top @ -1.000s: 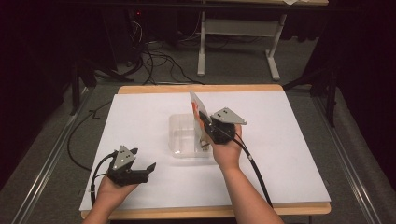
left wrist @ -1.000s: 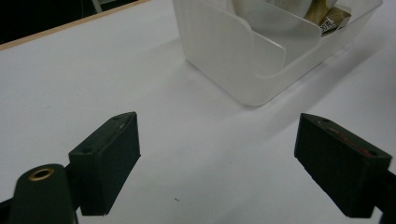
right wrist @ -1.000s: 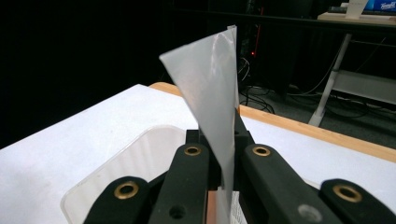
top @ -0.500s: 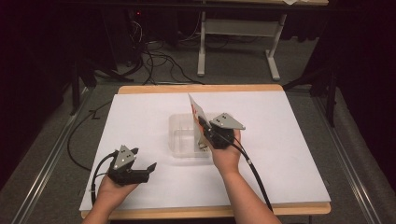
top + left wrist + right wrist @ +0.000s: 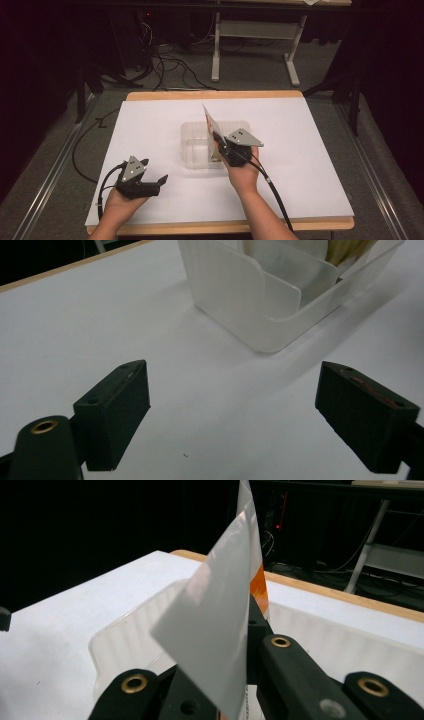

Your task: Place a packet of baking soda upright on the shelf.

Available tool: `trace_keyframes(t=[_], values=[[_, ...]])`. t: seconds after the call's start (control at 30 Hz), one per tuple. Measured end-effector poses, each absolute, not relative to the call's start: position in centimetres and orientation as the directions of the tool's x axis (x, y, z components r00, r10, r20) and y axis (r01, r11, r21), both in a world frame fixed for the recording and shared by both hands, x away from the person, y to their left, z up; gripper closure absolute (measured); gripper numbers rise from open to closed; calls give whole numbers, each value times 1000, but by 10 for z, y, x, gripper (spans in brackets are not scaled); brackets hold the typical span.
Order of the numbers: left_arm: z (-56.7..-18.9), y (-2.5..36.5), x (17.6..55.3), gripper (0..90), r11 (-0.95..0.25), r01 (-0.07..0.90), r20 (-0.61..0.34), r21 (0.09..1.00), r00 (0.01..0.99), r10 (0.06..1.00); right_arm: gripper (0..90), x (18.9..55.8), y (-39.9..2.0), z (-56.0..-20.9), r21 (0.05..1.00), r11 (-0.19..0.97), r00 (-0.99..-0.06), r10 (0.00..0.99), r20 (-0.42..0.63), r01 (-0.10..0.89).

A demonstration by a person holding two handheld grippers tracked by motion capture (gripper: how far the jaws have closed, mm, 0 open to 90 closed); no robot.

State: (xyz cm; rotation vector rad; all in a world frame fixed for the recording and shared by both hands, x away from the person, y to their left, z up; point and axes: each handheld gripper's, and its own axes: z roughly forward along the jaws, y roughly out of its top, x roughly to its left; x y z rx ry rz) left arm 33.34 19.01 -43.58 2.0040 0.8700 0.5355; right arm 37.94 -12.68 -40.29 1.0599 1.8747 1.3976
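Right hand-held gripper (image 5: 218, 142) clamped on an upright card (image 5: 210, 121) above the clear bin (image 5: 192, 150); left hand-held gripper (image 5: 154, 172) low, empty, agape.

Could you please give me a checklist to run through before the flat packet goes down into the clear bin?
1. Right gripper shut on the flat white packet with an orange stripe: ok.
2. Packet over the translucent plastic bin with inner dividers: ok.
3. Packet lined up with a free slot between dividers: cannot tell.
4. Left gripper open and holding nothing, on the white table top, apart from the bin: ok.
5. Bin steadied against tipping: not ok, nothing holds it.
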Motion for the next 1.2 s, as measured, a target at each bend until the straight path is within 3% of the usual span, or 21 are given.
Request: trace_keyframes(t=[0.6, 0.8, 1.13, 1.17, 1.2], values=[[-436, 190, 334, 146, -390, 375, 47, 841, 667, 743, 892, 374, -127, -406, 949, 167, -534, 846, 1, 267], [-436, 190, 335, 146, -387, 377, 44, 841, 666, 744, 844, 375, -125, -403, 941, 191, -548, 836, -7, 279], [-436, 192, 336, 146, -366, 384, 22, 847, 665, 747, 426, 377, -121, -398, 932, 203, -539, 842, -10, 299], [-436, 192, 336, 146, -366, 384, 22, 847, 665, 747, 426, 377, -121, -398, 932, 203, -539, 842, -10, 299], [-436, 192, 336, 146, -368, 385, 22, 846, 665, 746, 335, 379, -120, -397, 927, 210, -543, 840, -9, 310]])
